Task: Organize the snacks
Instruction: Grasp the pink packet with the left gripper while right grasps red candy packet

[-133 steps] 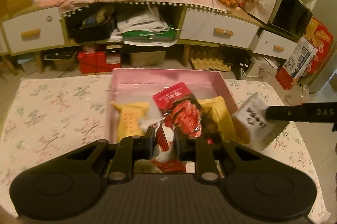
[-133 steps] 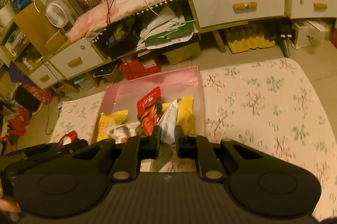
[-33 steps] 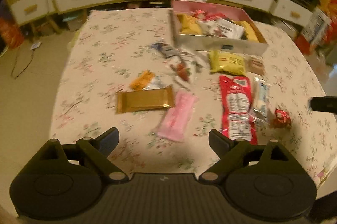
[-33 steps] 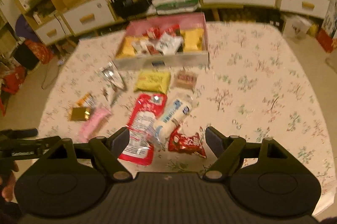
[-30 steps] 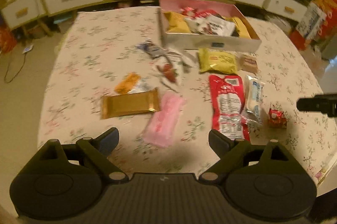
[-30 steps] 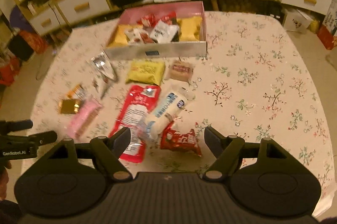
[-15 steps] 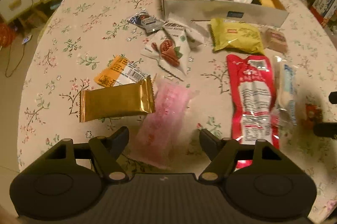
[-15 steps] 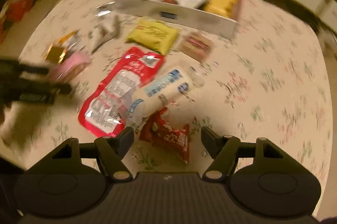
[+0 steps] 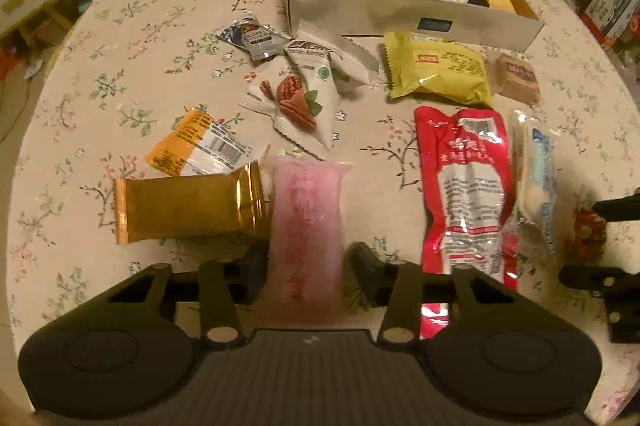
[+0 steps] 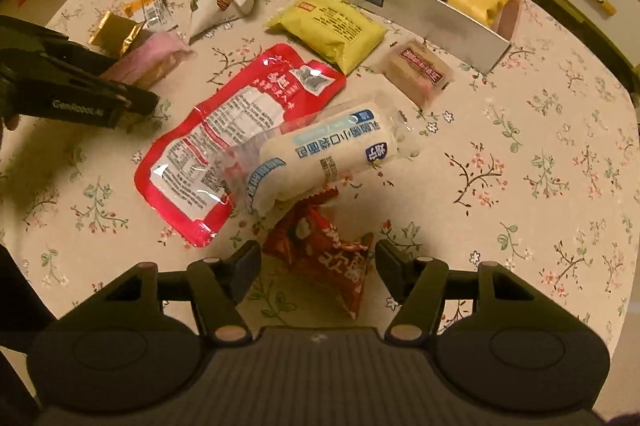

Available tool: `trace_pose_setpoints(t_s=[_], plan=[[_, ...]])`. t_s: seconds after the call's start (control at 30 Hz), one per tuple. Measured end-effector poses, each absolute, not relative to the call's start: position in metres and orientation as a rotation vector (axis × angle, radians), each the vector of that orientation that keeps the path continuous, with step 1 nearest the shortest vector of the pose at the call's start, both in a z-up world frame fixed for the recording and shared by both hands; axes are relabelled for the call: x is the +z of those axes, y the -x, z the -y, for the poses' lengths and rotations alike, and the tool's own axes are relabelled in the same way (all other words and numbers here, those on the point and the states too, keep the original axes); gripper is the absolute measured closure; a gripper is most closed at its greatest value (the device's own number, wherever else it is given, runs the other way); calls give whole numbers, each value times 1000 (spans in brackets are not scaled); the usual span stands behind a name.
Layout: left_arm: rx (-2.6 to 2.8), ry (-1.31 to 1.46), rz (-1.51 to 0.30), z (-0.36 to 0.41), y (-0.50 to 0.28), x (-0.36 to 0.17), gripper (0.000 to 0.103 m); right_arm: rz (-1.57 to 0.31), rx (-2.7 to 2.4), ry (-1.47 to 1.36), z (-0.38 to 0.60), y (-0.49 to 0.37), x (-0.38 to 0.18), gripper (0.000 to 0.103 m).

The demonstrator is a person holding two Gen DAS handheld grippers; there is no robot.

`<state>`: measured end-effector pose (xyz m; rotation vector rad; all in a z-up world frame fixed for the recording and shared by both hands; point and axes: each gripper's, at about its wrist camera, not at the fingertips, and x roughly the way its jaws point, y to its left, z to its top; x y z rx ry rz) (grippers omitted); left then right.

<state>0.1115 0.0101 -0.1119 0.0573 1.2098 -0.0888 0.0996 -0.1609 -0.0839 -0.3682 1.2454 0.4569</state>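
Loose snacks lie on the flowered tablecloth in front of a pink box (image 9: 400, 19) with a white front wall, which holds several packets. My left gripper (image 9: 306, 274) points steeply down over a pink packet (image 9: 306, 209). Its jaws are closing with the packet between them, and a thin gap still shows at the right finger. My right gripper (image 10: 318, 258) straddles a small red packet (image 10: 320, 250). Its jaws are closing too, with small gaps on both sides. The left gripper (image 10: 80, 85) also shows at the left edge of the right wrist view.
A gold packet (image 9: 188, 209) touches the pink one on its left, with an orange packet (image 9: 188, 145) behind. A big red pouch (image 9: 468, 193), a white roll (image 10: 320, 153), a yellow packet (image 9: 436, 69) and a brown bar (image 10: 420, 69) lie nearby. Drawers stand beyond the table.
Both grippers have sunk toward the table and their jaws have narrowed. The left now brackets the pink packet, and the right, rolled at the wrist, brackets the small red packet.
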Motion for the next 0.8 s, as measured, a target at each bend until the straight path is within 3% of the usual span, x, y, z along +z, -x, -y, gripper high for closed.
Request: trace_pose_setpoints(t_s=[0.1, 0.67, 0.8], plan=[[-98, -39, -1205, -10, -109, -111, 65, -1254, 448, 344, 164, -102, -86, 50], [-116, -84, -1180, 0, -100, -106, 66, -1248, 416, 284, 167, -103, -86, 53], [-126, -103, -1165, 3, -97, -103, 66, -1242, 417, 262, 168, -104, -82, 64]])
